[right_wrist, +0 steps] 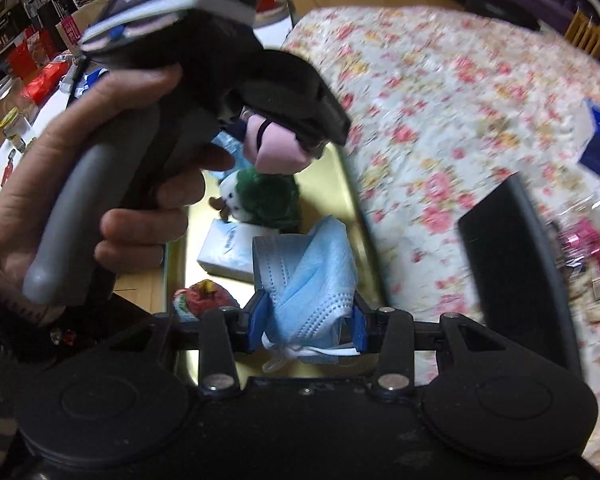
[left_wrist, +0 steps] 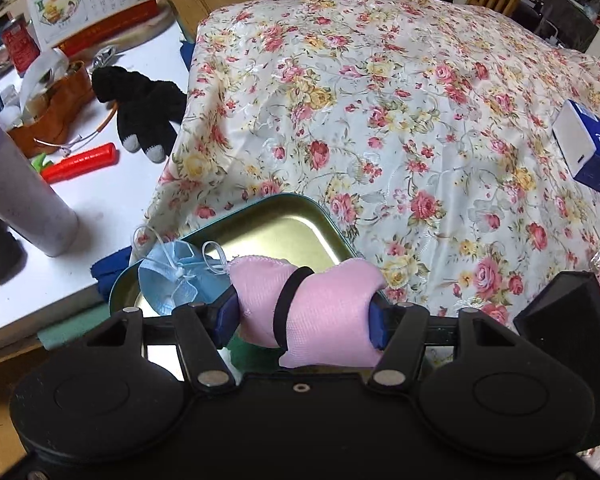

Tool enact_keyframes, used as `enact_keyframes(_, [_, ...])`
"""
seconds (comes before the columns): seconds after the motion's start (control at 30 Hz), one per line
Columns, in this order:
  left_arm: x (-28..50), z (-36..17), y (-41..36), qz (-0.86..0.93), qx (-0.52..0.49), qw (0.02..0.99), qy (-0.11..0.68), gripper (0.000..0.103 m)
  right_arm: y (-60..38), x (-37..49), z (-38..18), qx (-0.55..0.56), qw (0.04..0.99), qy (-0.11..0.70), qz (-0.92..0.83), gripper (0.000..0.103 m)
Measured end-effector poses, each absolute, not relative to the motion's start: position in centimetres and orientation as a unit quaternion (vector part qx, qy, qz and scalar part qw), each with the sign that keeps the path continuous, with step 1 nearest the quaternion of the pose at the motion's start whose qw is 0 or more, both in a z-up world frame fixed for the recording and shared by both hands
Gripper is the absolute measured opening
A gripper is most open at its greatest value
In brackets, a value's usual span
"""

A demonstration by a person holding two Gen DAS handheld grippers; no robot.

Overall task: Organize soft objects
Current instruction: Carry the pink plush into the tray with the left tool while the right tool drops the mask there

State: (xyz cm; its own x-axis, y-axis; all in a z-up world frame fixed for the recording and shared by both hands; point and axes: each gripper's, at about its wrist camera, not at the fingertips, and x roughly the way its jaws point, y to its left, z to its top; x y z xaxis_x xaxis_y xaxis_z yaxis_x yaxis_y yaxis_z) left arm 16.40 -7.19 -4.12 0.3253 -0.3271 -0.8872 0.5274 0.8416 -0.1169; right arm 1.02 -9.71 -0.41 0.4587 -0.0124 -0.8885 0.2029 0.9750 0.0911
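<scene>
My left gripper (left_wrist: 304,312) is shut on a pink cloth bundle (left_wrist: 332,292) tied with a black band, held just over the near edge of a gold-lined green tin tray (left_wrist: 284,200). A crumpled blue face mask (left_wrist: 172,276) lies at the tray's left corner. My right gripper (right_wrist: 308,316) is shut on another blue face mask (right_wrist: 304,272) above the same tray (right_wrist: 356,208). In the tray lie a green plush toy (right_wrist: 268,196), a tissue pack (right_wrist: 228,248) and a red soft item (right_wrist: 204,296). A hand holds the left gripper (right_wrist: 284,136) over the tray's far end.
A floral cloth (left_wrist: 380,100) covers the table beyond and right of the tray, with a blue and white box (left_wrist: 592,148) on it. On the white surface to the left are a black knitted toy (left_wrist: 140,108), a red tool (left_wrist: 80,162) and a grey bottle (left_wrist: 24,188).
</scene>
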Motion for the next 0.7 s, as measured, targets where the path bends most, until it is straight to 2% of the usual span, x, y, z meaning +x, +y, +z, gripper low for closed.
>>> enact_keyframes(0.13, [16.4, -4.0, -6.9, -0.256, 0.098, 0.812, 0.515, 0.059, -9.4, 2.3, -1.3, 0.091, 0.845, 0.522, -0.071, 0.041])
enact_keyframes(0.2, [16.2, -3.9, -6.8, -0.254, 0.101, 0.813, 0.513, 0.06, -9.5, 2.6, -1.6, 0.087, 0.843, 0.524, -0.077, 0.045])
enact_keyframes(0.27, [15.9, -3.9, -6.8, -0.252, 0.108, 0.815, 0.51, 0.068, -9.5, 2.8, -1.7, 0.084, 0.844, 0.524, -0.082, 0.048])
enact_keyframes(0.33, [15.6, -4.1, -6.9, -0.249, 0.119, 0.817, 0.507, 0.074, -9.4, 2.7, -1.8, 0.076, 0.845, 0.522, -0.086, 0.055])
enact_keyframes(0.4, [15.3, -4.1, -6.9, -0.248, 0.127, 0.818, 0.503, 0.079, -9.5, 2.6, -1.9, 0.073, 0.846, 0.52, -0.09, 0.067])
enact_keyframes(0.47, [15.1, -4.0, -6.9, -0.25, 0.126, 0.819, 0.501, 0.086, -9.6, 2.5, -1.9, 0.074, 0.846, 0.52, -0.093, 0.068])
enact_keyframes(0.7, [15.5, -4.2, -6.5, -0.245, 0.117, 0.818, 0.507, 0.089, -10.4, 2.2, -1.9, 0.09, 0.841, 0.523, -0.106, 0.075])
